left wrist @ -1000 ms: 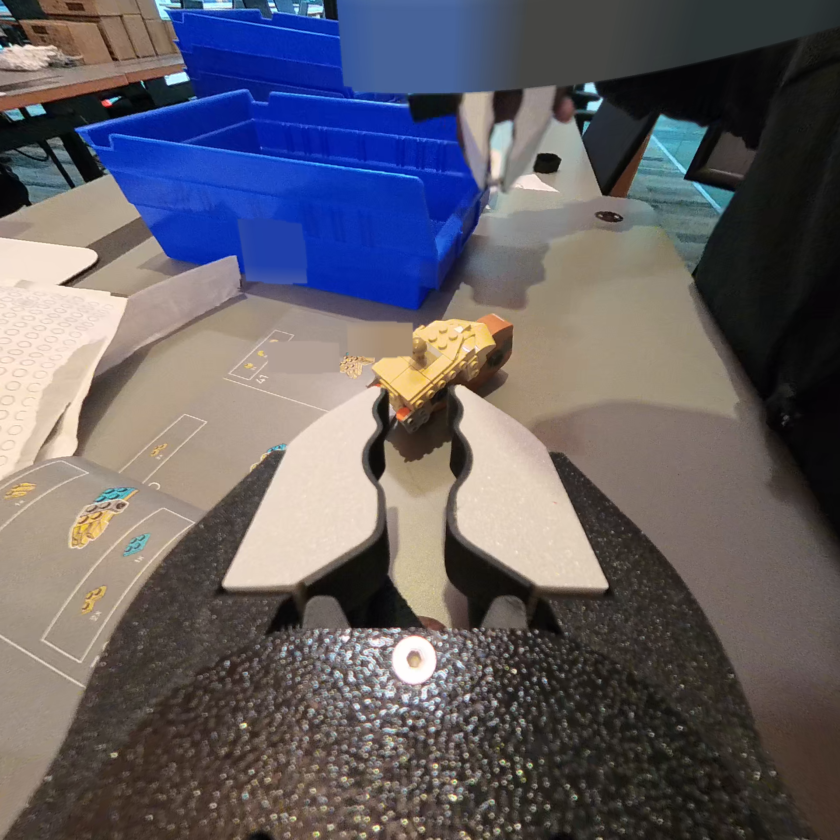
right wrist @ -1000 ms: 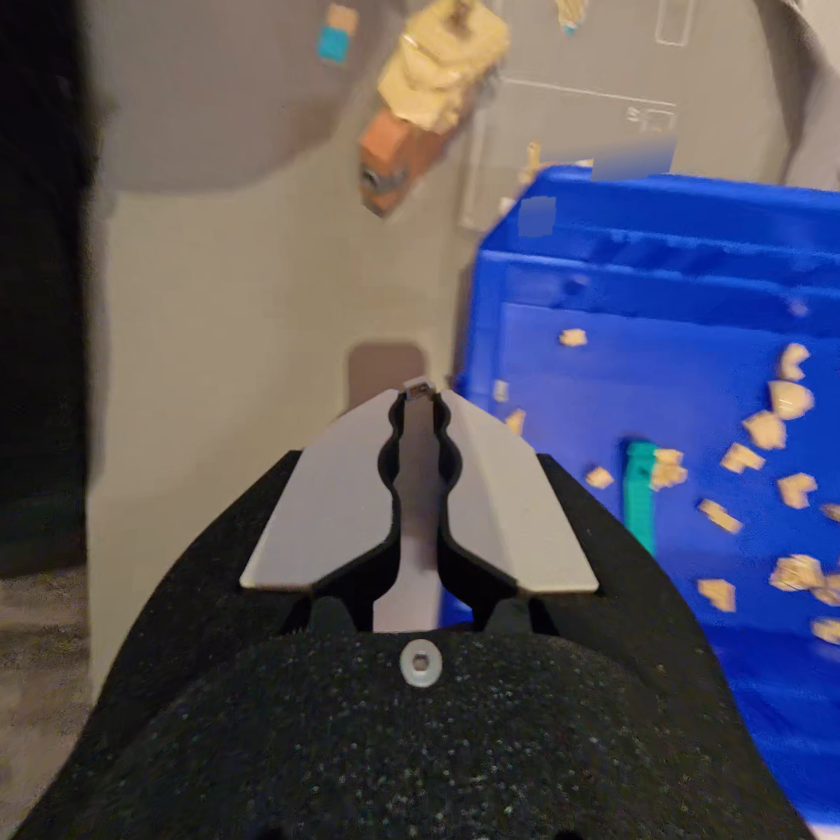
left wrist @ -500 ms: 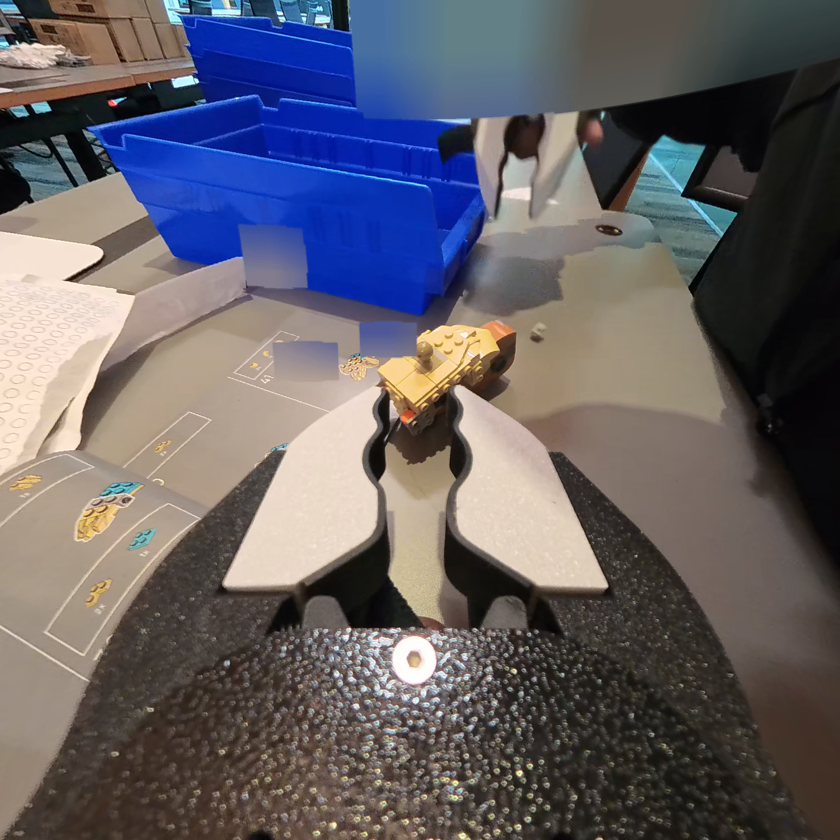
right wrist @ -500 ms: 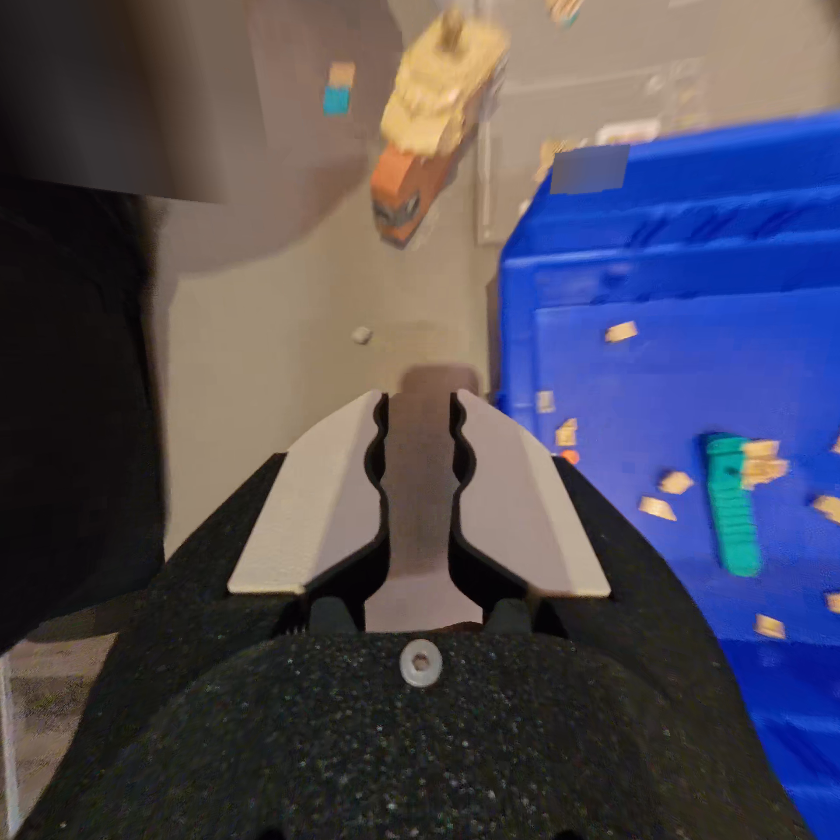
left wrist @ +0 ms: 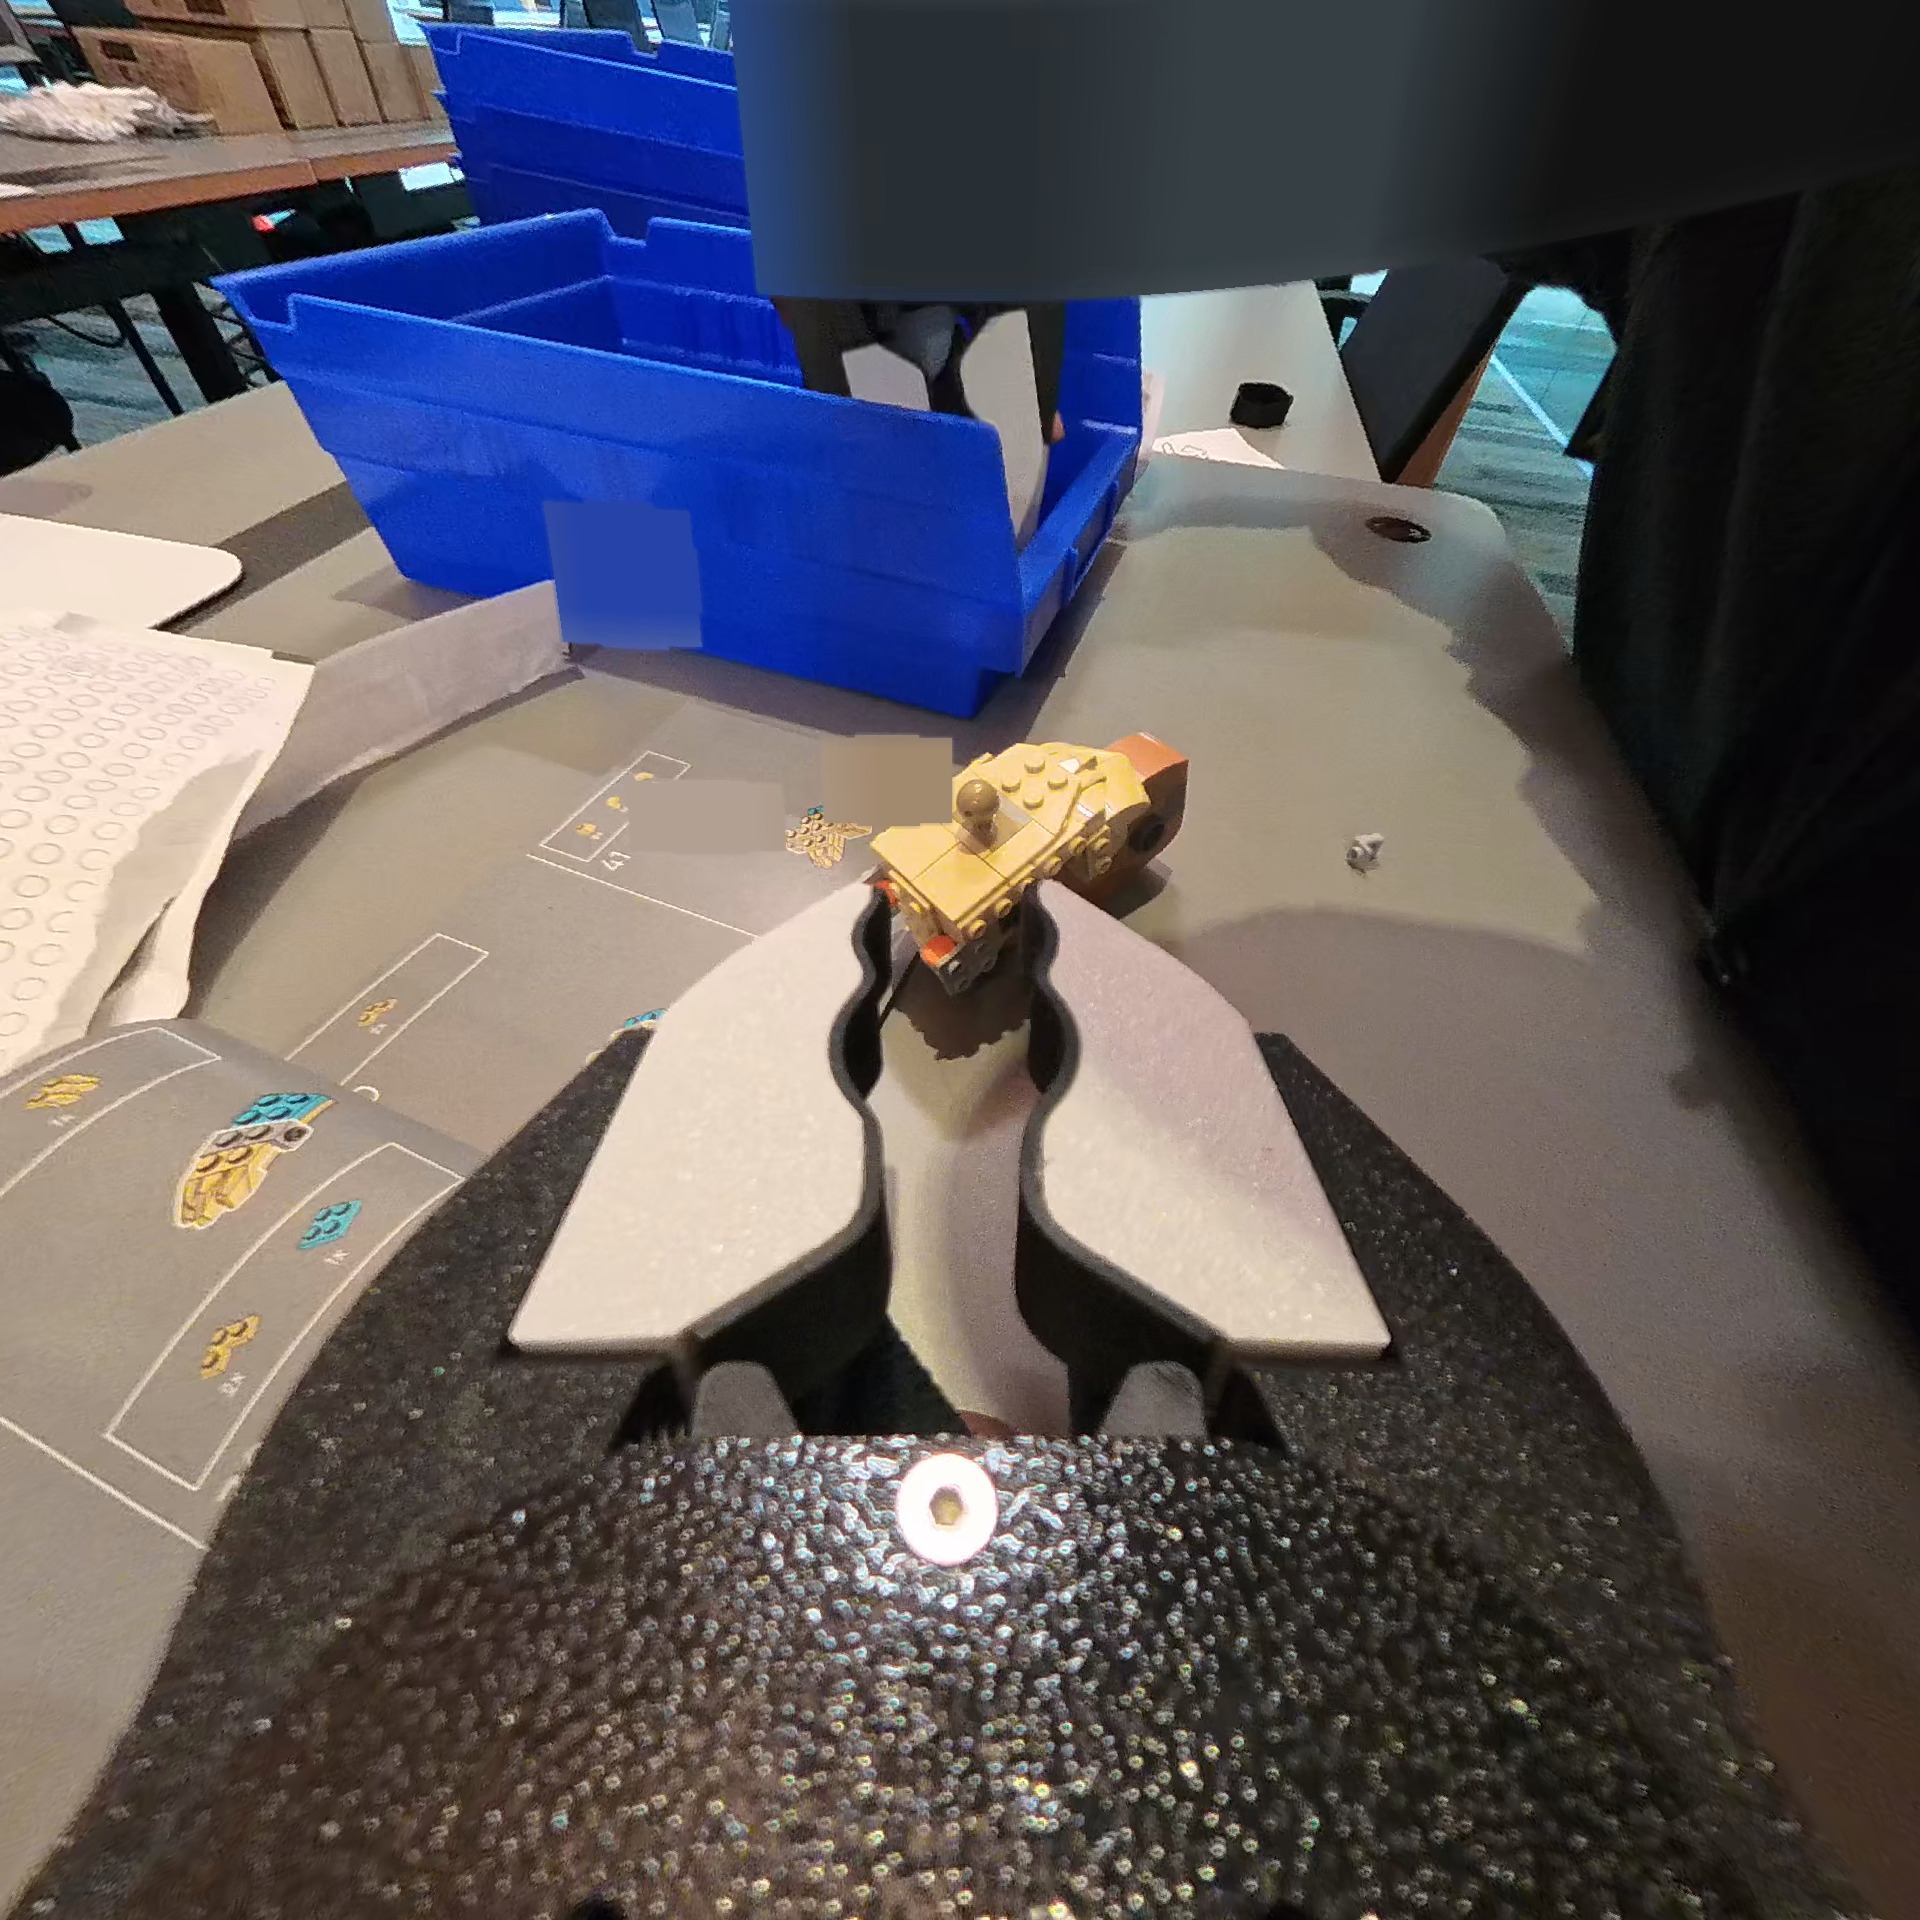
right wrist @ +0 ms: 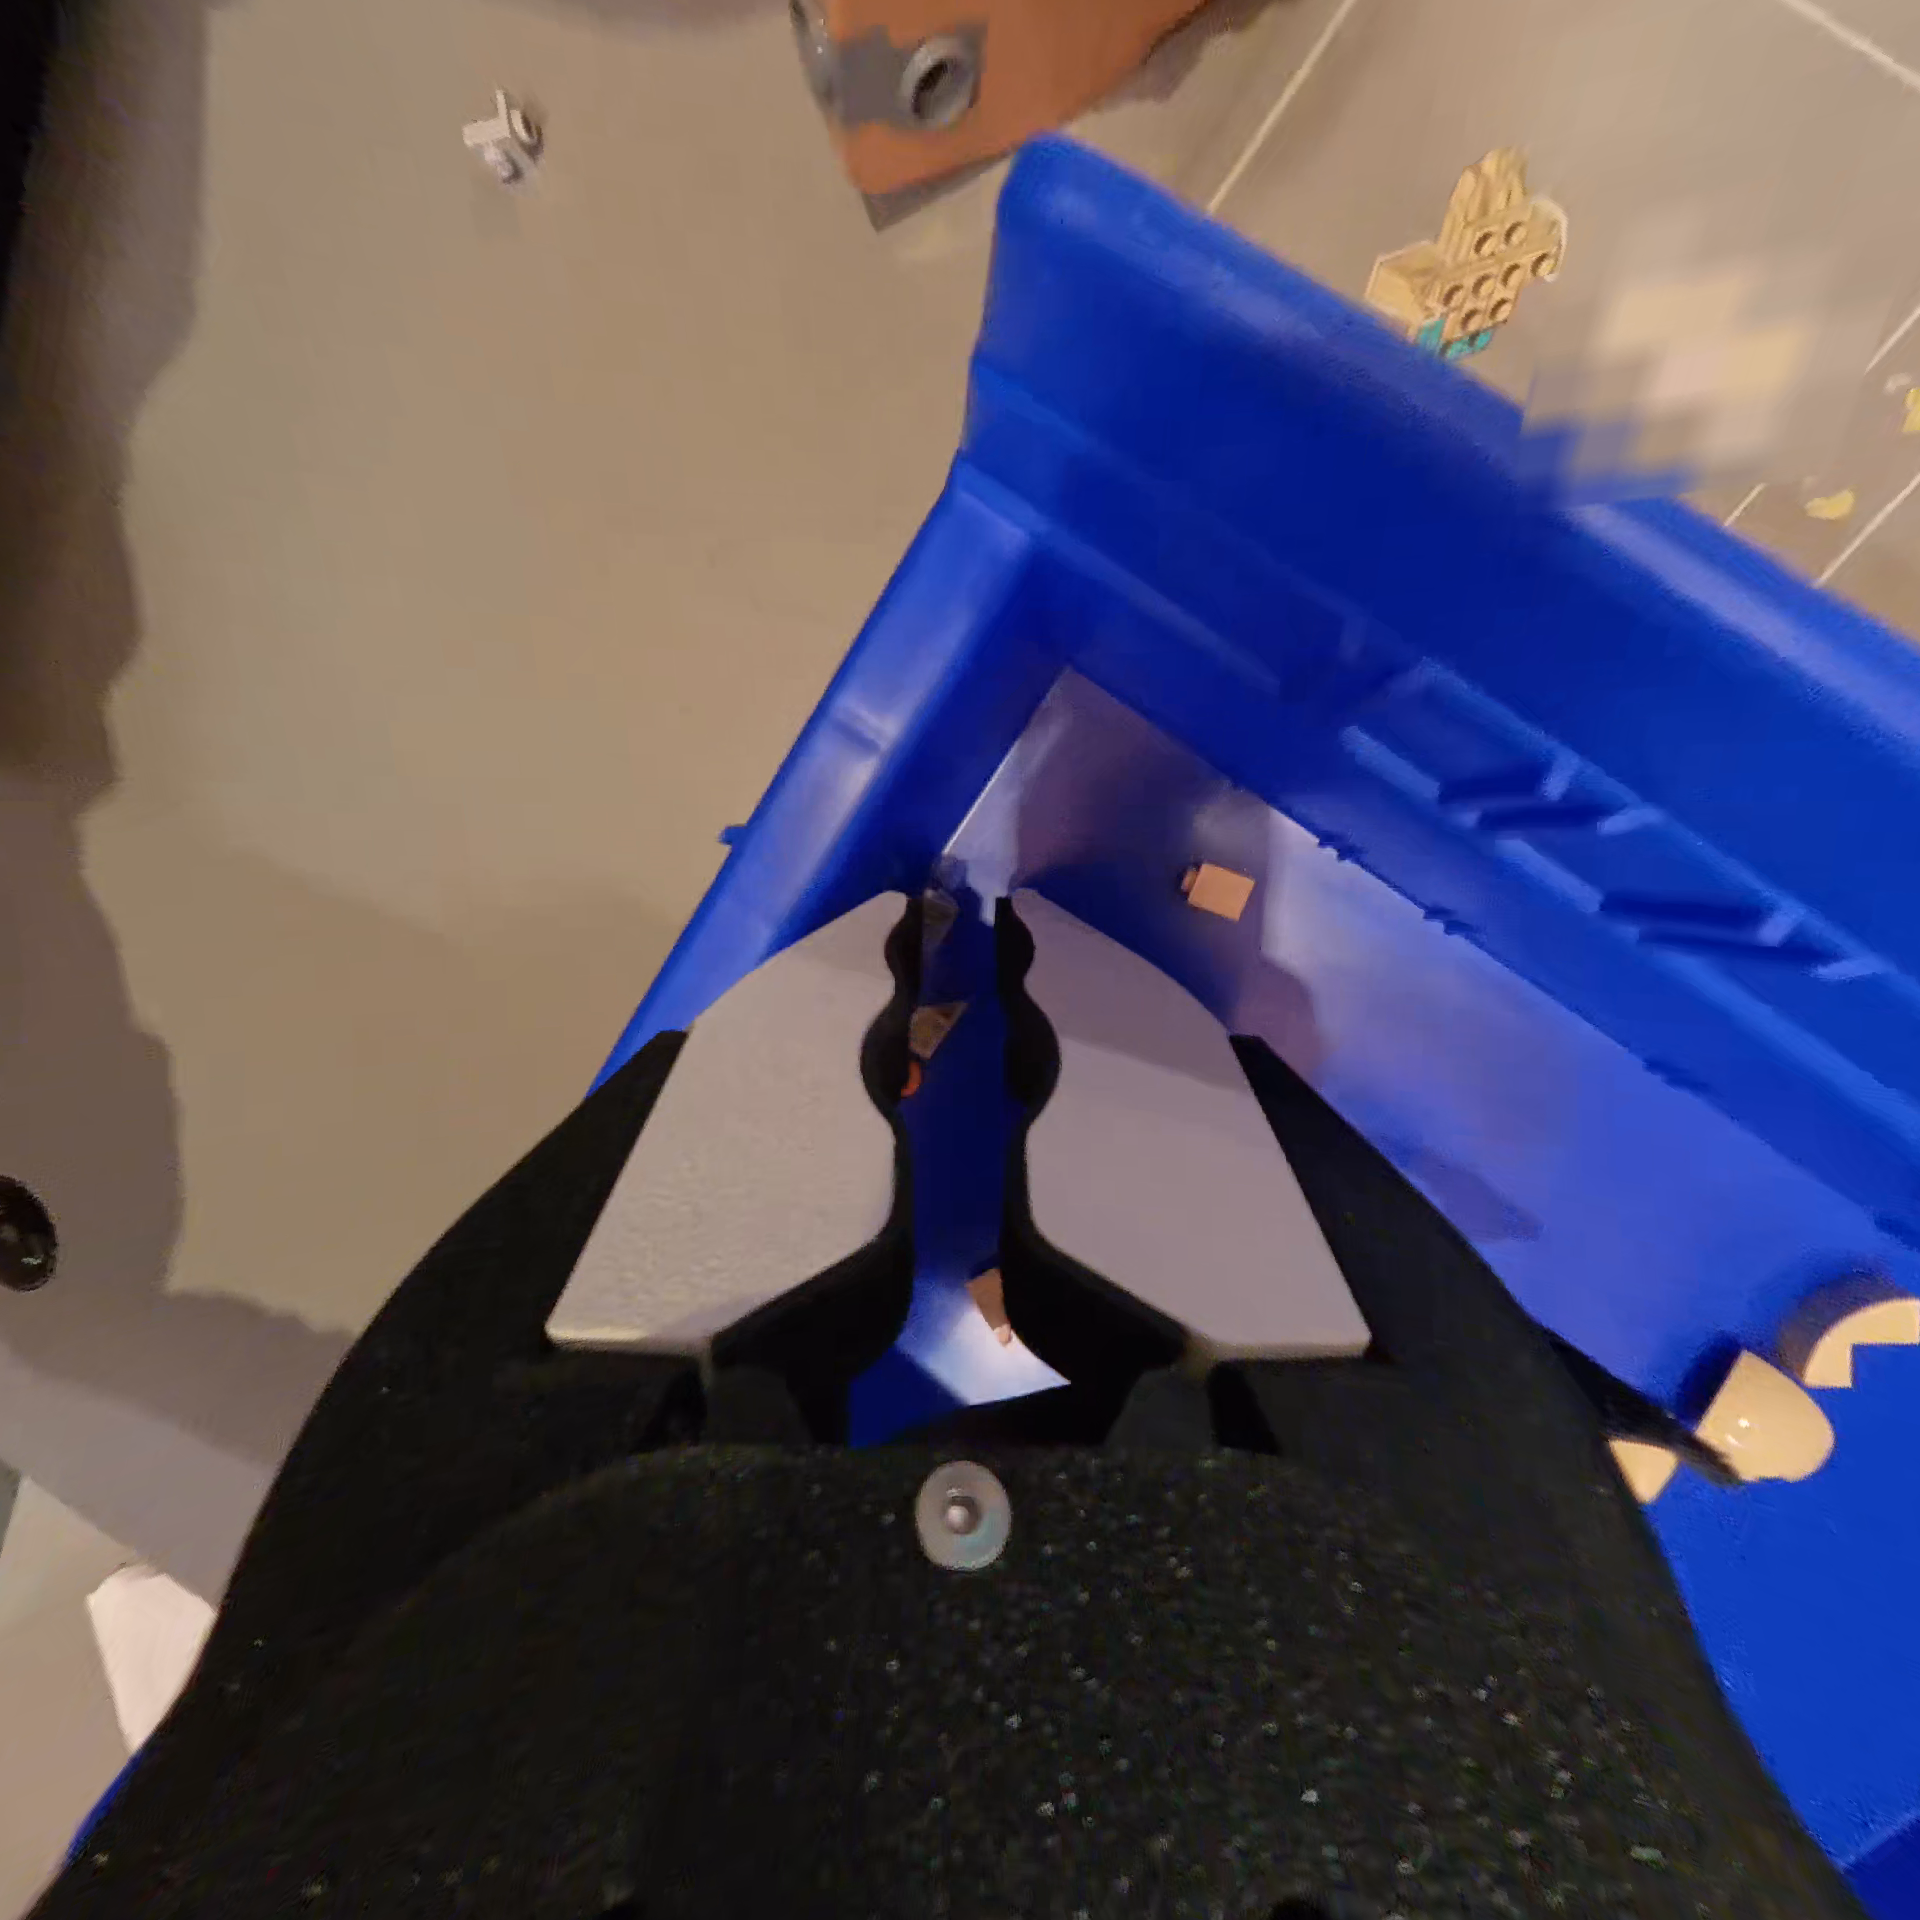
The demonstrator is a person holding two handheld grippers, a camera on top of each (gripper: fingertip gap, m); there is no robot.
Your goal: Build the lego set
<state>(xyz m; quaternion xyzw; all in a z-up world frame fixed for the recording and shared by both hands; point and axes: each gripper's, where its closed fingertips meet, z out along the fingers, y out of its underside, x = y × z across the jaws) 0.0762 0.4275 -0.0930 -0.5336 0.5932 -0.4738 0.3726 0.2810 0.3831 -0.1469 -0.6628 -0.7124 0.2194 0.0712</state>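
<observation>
A tan lego model (left wrist: 1023,831) with a brown end lies on the grey table. My left gripper (left wrist: 956,914) is shut on its near end. The brown end also shows at the top of the right wrist view (right wrist: 987,114). A small grey piece (left wrist: 1363,852) lies loose on the table right of the model, and shows in the right wrist view (right wrist: 504,135) too. My right gripper (right wrist: 956,909) reaches down into a corner of the blue bin (right wrist: 1351,623), jaws a narrow gap apart, a small tan piece beside its left fingertip. It also shows far off in the left wrist view (left wrist: 935,374).
The blue bin (left wrist: 727,488) stands behind the model and holds several loose tan pieces (right wrist: 1218,894). A grey instruction sheet (left wrist: 416,935) lies left of the model, a white dotted sheet (left wrist: 104,779) farther left. A person in dark clothing (left wrist: 1766,623) stands at the right table edge. The left gripper's tips are roughly 20 cm from the right gripper's.
My right gripper let go of the small grey piece, which now lies on the table, then moved down into the bin corner and narrowed its jaws. The left gripper kept hold of the model.
</observation>
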